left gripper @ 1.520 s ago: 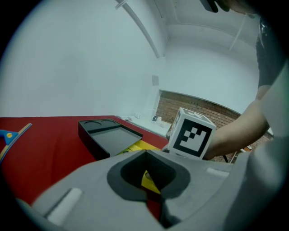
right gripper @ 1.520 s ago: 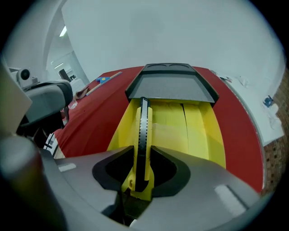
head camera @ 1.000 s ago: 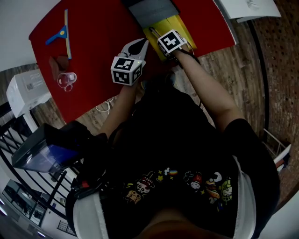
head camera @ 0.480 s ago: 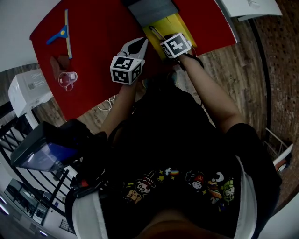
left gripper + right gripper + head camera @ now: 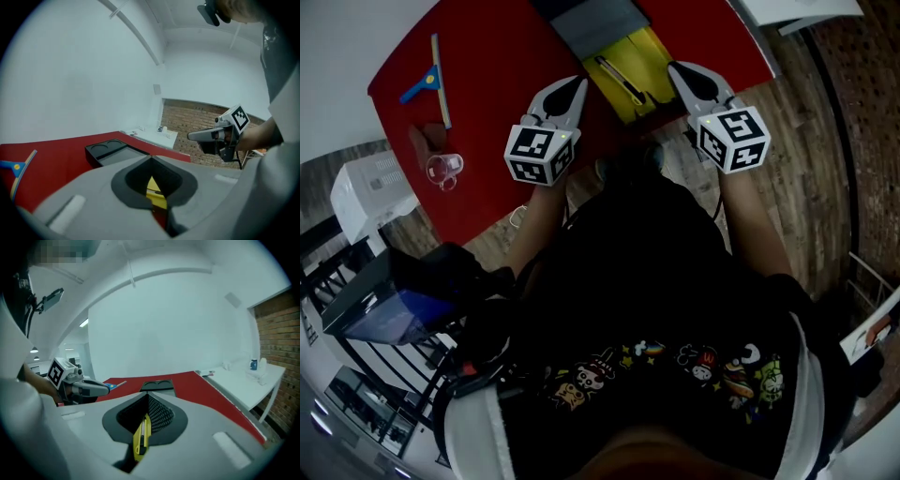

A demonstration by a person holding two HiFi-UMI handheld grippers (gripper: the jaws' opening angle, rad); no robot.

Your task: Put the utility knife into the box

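The open box (image 5: 652, 52) has a yellow inside and stands on the red table (image 5: 497, 56). The utility knife (image 5: 619, 80) lies slantwise in it, a thin dark and yellow strip. My left gripper (image 5: 578, 84) hangs shut just left of the box with nothing in it. My right gripper (image 5: 675, 67) is shut too, and it is right of the box and apart from it. In the right gripper view the yellow knife (image 5: 142, 437) with its black slider shows through the slot behind the closed tips (image 5: 149, 395). The left gripper view shows the box's yellow (image 5: 157, 197) the same way.
The box's dark lid tray (image 5: 110, 151) lies open behind it. A blue and yellow scraper (image 5: 431, 80) and a clear cup (image 5: 442, 169) sit at the table's left. A white unit (image 5: 366, 192) stands off the left edge. A white table (image 5: 797, 14) is at the far right.
My right gripper has drawn back from over the box to the right, so its fingers now show. My left gripper shifted a little left. The knife stays in the box.
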